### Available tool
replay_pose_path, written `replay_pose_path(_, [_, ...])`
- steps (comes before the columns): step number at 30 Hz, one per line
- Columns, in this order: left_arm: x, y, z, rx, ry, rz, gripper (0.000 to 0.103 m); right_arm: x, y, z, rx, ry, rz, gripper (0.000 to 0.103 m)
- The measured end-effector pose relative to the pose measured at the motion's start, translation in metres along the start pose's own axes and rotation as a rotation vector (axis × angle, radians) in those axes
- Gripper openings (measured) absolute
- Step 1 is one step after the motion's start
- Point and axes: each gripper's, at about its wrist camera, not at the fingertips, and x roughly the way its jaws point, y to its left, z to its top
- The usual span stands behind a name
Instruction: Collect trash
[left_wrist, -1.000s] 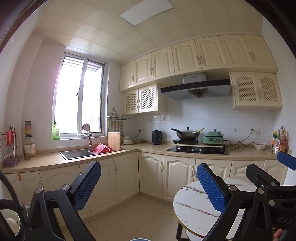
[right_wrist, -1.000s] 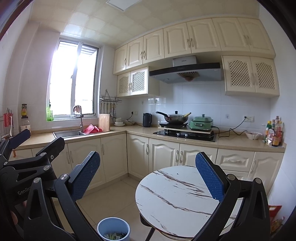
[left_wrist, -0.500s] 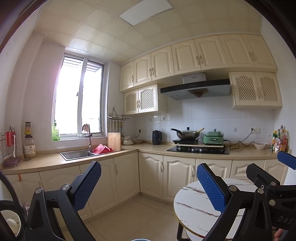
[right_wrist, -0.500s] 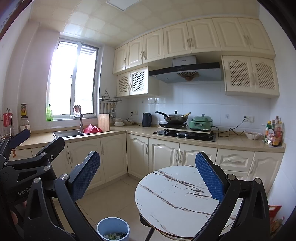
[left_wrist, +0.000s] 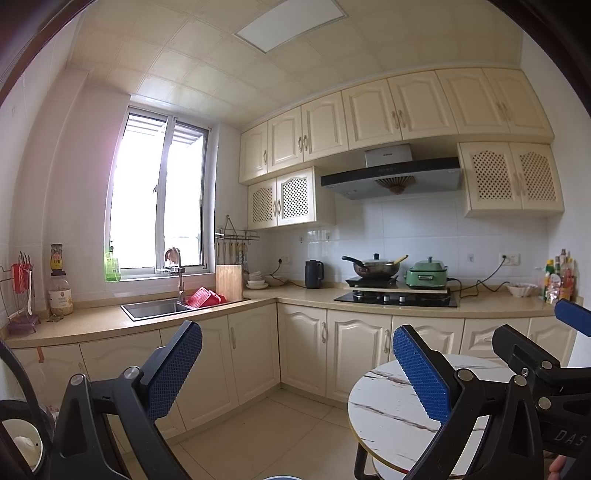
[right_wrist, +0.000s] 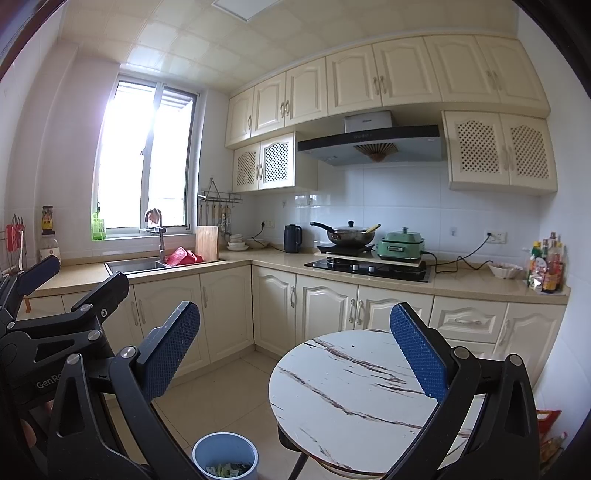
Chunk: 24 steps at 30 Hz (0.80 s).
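We see a blue bin (right_wrist: 224, 456) on the floor at six o'clock, green and pale scraps of trash (right_wrist: 226, 469) inside. Our left tool (left_wrist: 297, 373) and right tool (right_wrist: 295, 352) are held level, spread wide, gripping nothing. The round bench (right_wrist: 354, 391) stands at four o'clock.

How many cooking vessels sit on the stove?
2: a lidded wok on the left, and a green pot beside it on the right. Nothing else there seems hidden.
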Motion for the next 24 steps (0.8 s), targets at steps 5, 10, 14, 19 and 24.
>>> replay_pose_path(5, [0.0019,0.0021,0.0016,0.002,0.001,0.0,0.102,-0.0004,0.0007,-0.0019,-0.001,-0.001,-0.001,0.103])
replay_pose_path(10, [0.0032,0.0034,0.0018,0.002,0.001,-0.002,0.102,-0.0004,0.0009,-0.0017,-0.002,-0.001,-0.002,0.103])
replay_pose_path(14, [0.0037,0.0041,0.002,0.002,0.001,-0.002,0.102,-0.0005,0.0003,-0.0021,-0.001,-0.001,-0.001,0.103])
replay_pose_path(19, [0.0046,0.0049,0.0023,0.002,0.001,-0.003,0.102,-0.0004,0.0003,-0.0018,-0.002,0.0,-0.001,0.103])
replay_pose_path(24, [0.0053,0.0056,0.0031,0.004,0.001,-0.004,0.102,-0.0002,-0.0008,-0.0028,-0.001,-0.002,-0.002,0.103])
